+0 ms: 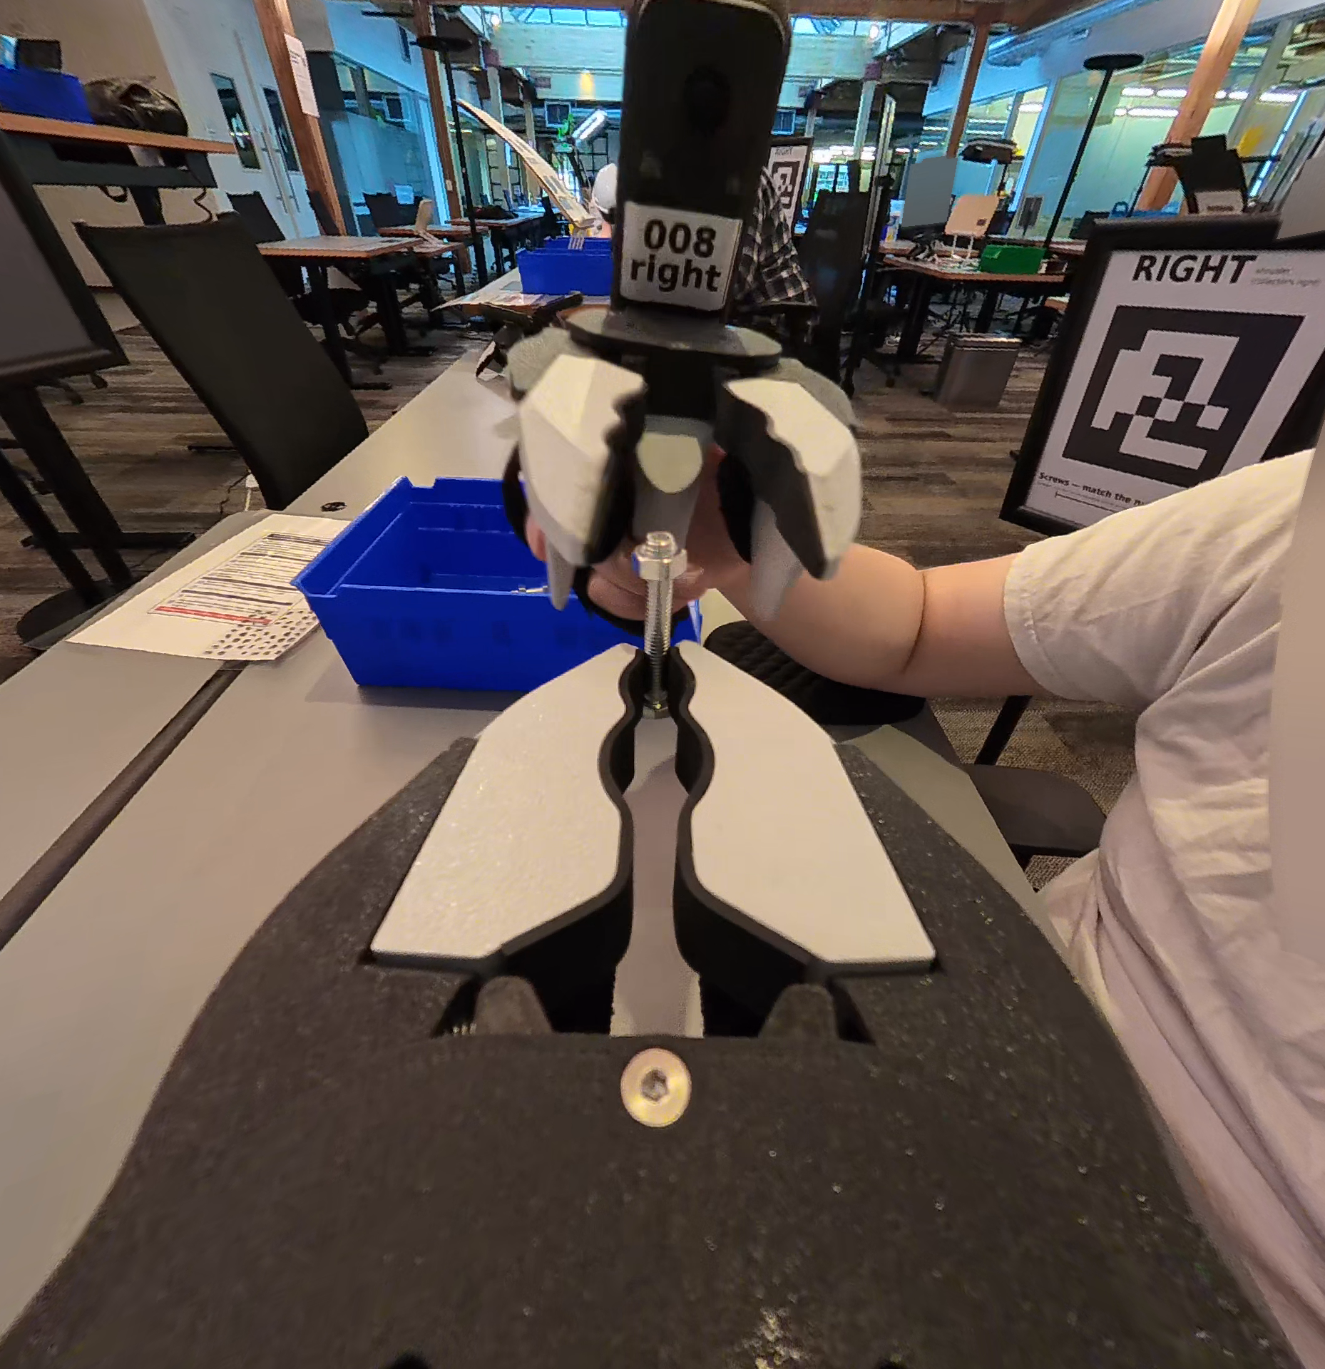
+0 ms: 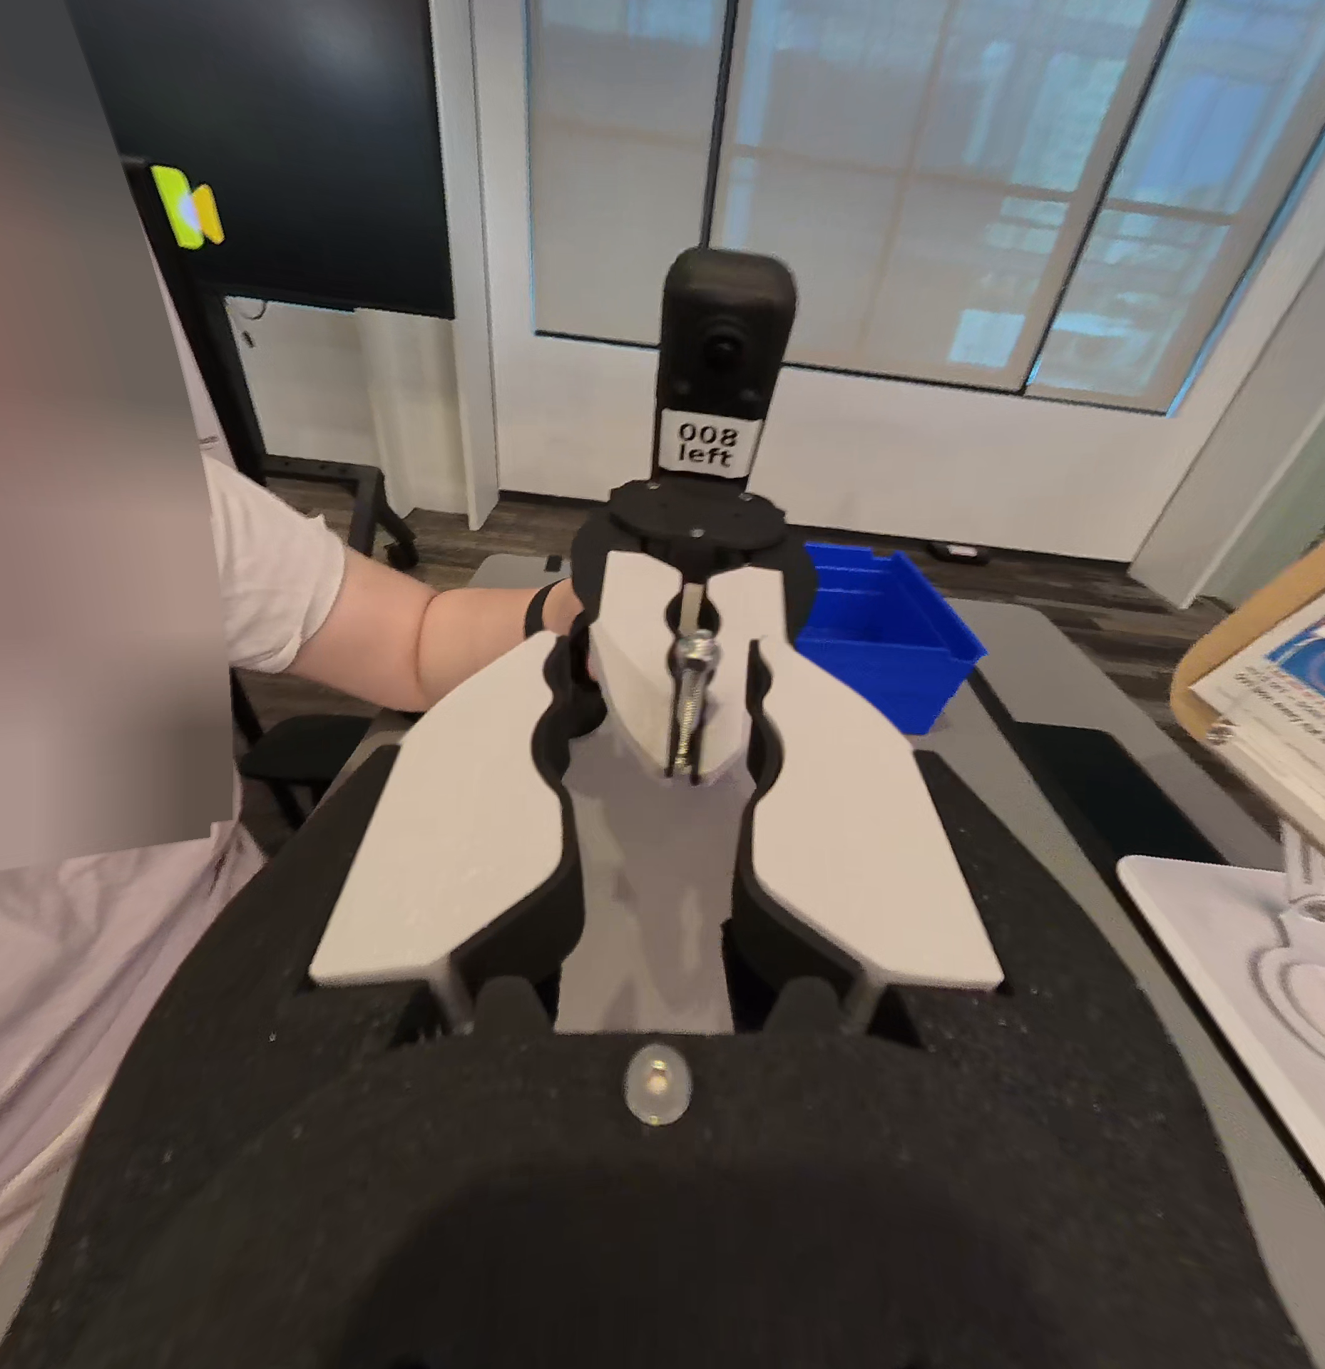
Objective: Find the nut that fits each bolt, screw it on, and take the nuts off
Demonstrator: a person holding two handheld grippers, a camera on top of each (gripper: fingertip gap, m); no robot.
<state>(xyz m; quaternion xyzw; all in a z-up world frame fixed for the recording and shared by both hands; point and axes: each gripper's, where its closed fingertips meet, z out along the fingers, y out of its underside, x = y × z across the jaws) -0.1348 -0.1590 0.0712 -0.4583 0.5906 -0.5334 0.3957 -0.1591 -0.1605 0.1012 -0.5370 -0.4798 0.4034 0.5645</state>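
Office desks fill the room behind a grey table (image 1: 163,778) where left gripper (image 1: 656,667) pinches a bolt (image 1: 656,622) and right gripper (image 2: 652,667) gapes.

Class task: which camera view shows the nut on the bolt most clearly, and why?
The left wrist view: the nut sits sharp and unobstructed near the far end of the bolt. In the right wrist view the nut is blurred, set against the left tool holding the bolt.

blue bin (image 1: 452,593) (behind bolt (image 1: 656,622))
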